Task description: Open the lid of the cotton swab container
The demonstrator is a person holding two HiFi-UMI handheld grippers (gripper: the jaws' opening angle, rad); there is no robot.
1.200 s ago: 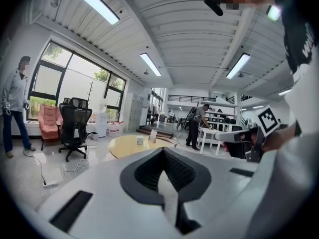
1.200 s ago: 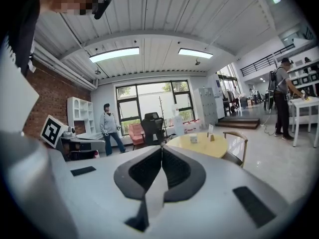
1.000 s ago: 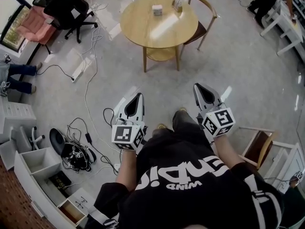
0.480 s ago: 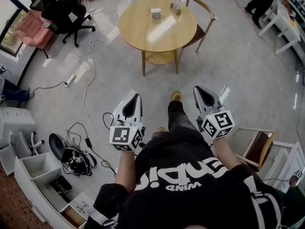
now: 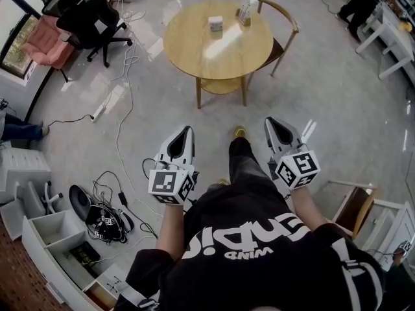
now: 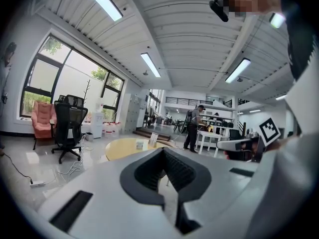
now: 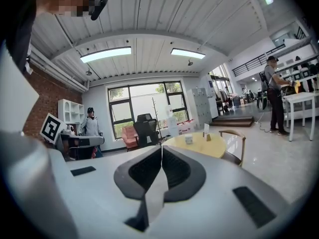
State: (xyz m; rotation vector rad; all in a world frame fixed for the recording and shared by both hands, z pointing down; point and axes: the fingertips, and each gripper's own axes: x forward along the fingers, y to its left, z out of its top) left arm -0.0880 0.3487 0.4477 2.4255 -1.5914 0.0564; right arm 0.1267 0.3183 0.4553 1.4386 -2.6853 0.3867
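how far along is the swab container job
Nothing done yet. Left gripper and right gripper are shut and empty, well short of the round light wooden table. The small white box on it, likely the swab container, sits untouched. Left: reach and open it.

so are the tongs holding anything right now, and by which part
Nothing is held. The left tongs and right tongs are both shut with nothing between them, well short of the round table ahead.

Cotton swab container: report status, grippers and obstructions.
Left gripper and right gripper shut, empty. Small white container on round table, far ahead, untouched. Wooden chair beside table, floor cables off left, neither in path.
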